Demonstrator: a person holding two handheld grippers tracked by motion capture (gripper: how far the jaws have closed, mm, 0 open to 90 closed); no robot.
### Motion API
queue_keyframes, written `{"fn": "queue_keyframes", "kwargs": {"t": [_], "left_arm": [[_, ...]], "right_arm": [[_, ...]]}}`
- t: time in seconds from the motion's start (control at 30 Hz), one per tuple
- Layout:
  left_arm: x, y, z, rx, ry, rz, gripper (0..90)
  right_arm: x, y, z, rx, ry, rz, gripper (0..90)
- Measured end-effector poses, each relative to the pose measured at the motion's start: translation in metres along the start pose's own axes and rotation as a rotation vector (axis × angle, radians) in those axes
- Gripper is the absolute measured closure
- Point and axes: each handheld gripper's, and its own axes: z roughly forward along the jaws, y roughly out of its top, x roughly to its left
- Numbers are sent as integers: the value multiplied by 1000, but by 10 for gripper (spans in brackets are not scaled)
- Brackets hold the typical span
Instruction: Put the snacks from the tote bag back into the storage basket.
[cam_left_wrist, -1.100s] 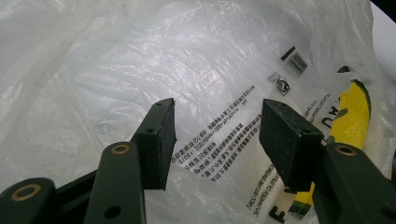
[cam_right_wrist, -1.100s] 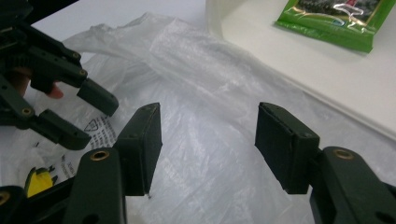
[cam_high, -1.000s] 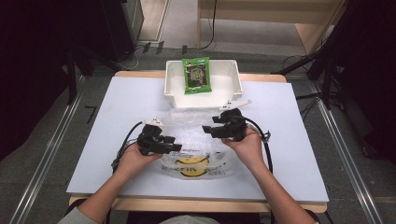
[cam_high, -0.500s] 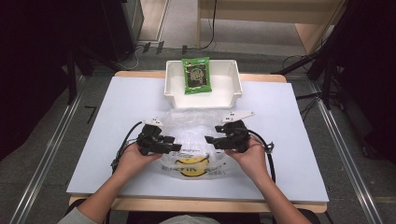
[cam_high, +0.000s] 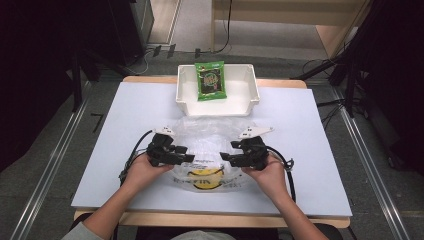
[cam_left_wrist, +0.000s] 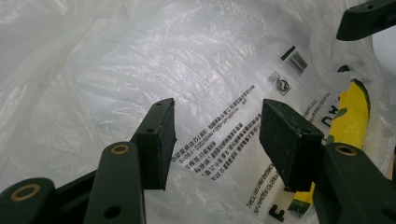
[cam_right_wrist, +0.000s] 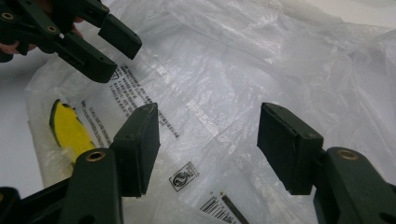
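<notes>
The left hand-held gripper stands over the left part of a thin, crinkled, translucent white plastic bag with black print and a yellow emblem; in the left gripper view its jaws are spread wide with only film beneath the gap, nothing pinched. The bag lies flat on the white tabletop, spanning the space between both tools, its yellow emblem nearer the person than either tip. The right hand-held gripper faces the left one across the bag's middle, jaws likewise wide apart and empty in the right gripper view, with the bag's film below them and the left tool's jaws ahead and to the upper left. Beyond both tools, well apart from them, a white rectangular plastic bin holds a green foil snack packet. Judgement: the step in hand is positioning to seize the bag, probably to open it. The next move calls for each tool to descend and pinch a single layer of film, which will slip and bunch readily.
</notes>
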Motion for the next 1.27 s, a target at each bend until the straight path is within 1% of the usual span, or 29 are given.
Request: {"fn": "queue_keyframes", "kwargs": {"t": [0.17, 0.27, 0.37, 0.47, 0.7, 0.77, 1.07, 1.27], "left_arm": [[-1, 0, 0, 0, -1, 4, 469], [-1, 0, 1, 2, 0, 4, 469], [-1, 0, 1, 3, -1, 7, 468], [-1, 1, 1, 3, -2, 7, 468], [-1, 1, 1, 1, 0, 6, 468], [-1, 1, 1, 2, -1, 7, 468], [-1, 1, 0, 0, -4, 9, 467], [-1, 2, -3, -13, -4, 11, 468]], "right_arm": [[-3, -2, 6, 9, -2, 5, 405], [-6, -4, 6, 4, 4, 20, 405], [-9, -6, 9, 12, 4, 33, 405], [-9, -7, 10, 22, 3, 27, 405], [-8, -8, 12, 25, 5, 30, 405], [-8, -8, 12, 28, 4, 22, 405], [-7, -9, 13, 37, 7, 21, 405], [-7, -9, 13, 36, 8, 20, 404]]}}
